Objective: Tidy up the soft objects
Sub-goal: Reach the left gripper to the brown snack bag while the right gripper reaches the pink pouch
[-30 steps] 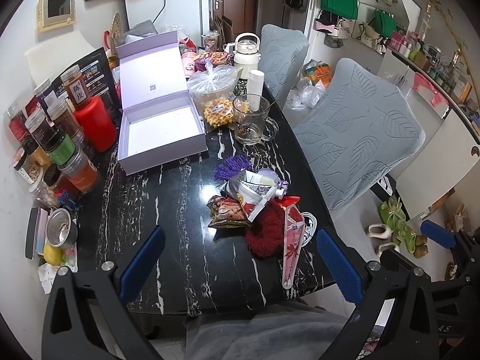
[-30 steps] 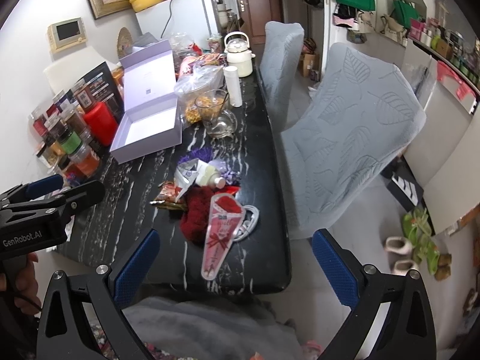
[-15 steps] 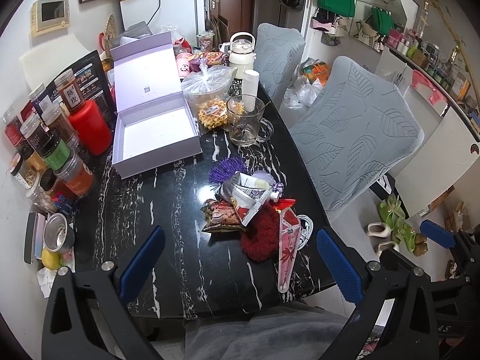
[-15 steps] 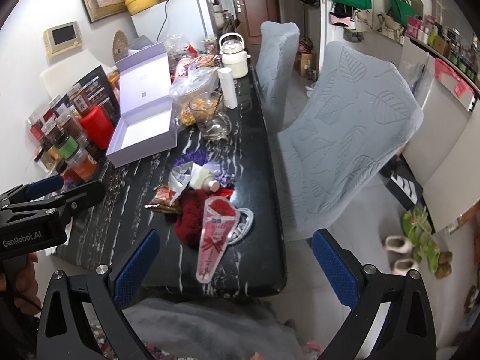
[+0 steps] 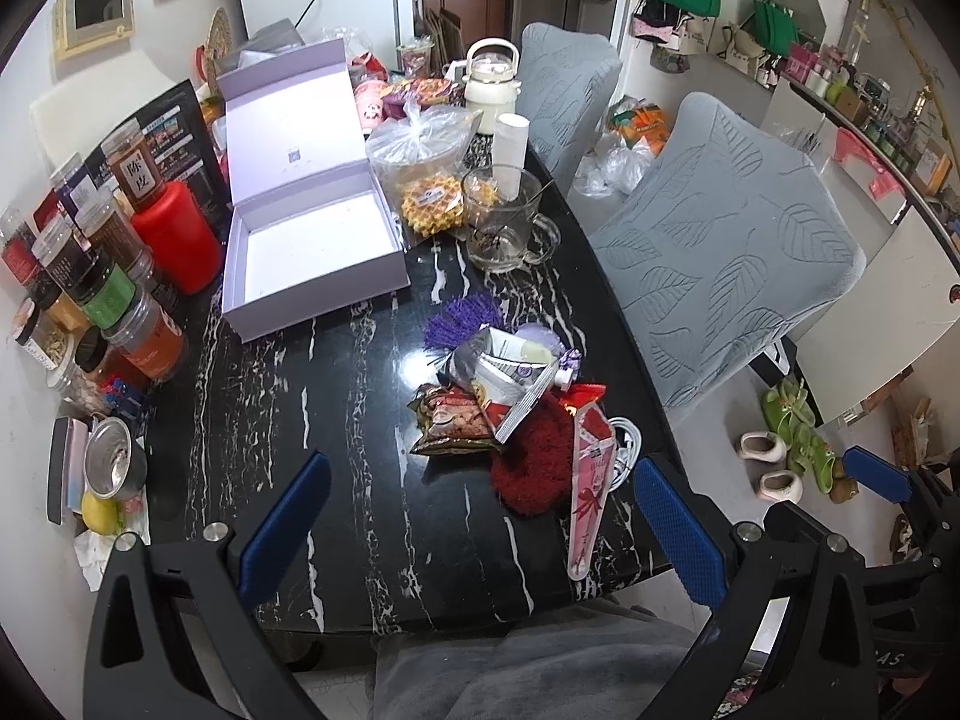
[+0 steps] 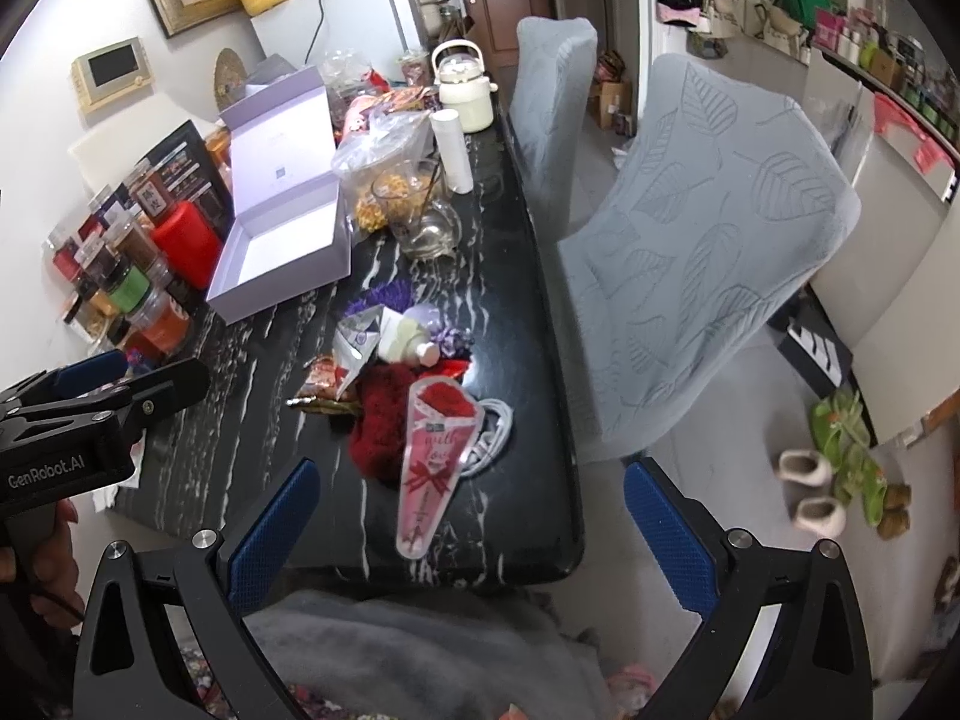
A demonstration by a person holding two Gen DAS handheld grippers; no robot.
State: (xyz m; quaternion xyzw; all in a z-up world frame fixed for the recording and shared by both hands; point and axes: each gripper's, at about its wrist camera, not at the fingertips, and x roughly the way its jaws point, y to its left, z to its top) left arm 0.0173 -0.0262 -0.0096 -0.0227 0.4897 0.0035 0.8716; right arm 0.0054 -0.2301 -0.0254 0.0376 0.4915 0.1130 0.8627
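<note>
Nothing sorted yet: our left gripper (image 5: 480, 534) and right gripper (image 6: 474, 534) hover spread and empty, the soft pile (image 5: 516, 402) sits mid-table (image 5: 336, 420), and the open box (image 5: 312, 246) waits bare beyond it.

The red fuzzy item (image 5: 531, 468) lies partly under the pink cone-shaped packet (image 5: 591, 483) and a snack bag (image 5: 453, 420), so its full shape cannot be told. A white cable (image 6: 489, 438) shows only as loops behind that packet. The jars (image 5: 90, 276) at the counter (image 5: 360, 480) edge overlap; most labels are too small to read. The slippers (image 6: 816, 486) on the floor are blurred.
</note>
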